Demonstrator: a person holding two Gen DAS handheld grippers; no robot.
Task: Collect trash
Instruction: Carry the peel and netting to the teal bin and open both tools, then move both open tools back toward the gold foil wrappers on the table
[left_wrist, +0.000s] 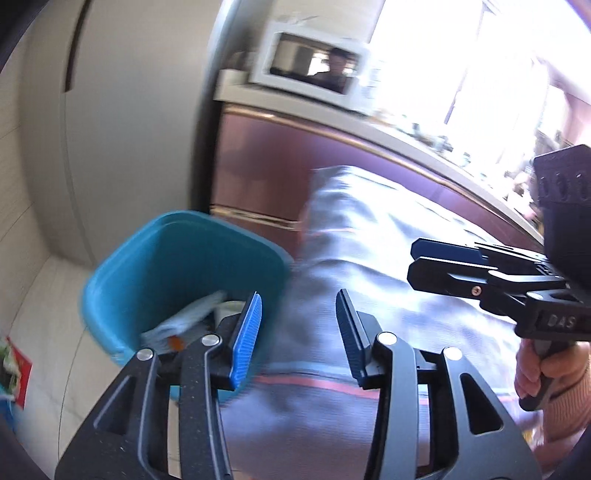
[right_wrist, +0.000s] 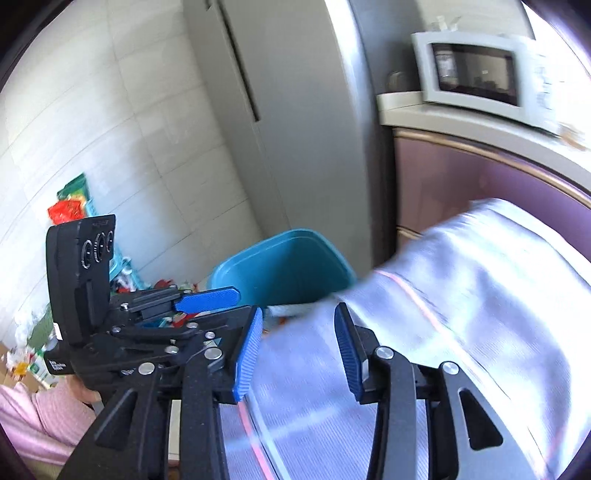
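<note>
From my left wrist view, the left gripper (left_wrist: 299, 332) gapes partly, empty, before the teal plastic bin (left_wrist: 177, 266) holding blurred scraps, while my right wrist view shows the right gripper (right_wrist: 298, 345) likewise apart, empty, over a smeared grey striped cloth (right_wrist: 461, 295).

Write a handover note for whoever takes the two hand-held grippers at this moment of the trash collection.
Left hand-held gripper: open, nothing between its blue pads.
Right hand-held gripper: open, empty too.
Teal bin: on the floor by the table's corner, next to the fridge. A pale blue wrapper-like piece and something orange already lie inside.
Done: some trash is in the bin.
Left: the views are blurred; no further trash is clear on the cloth-covered table. Packets lie by the wall; check whether they count.
</note>
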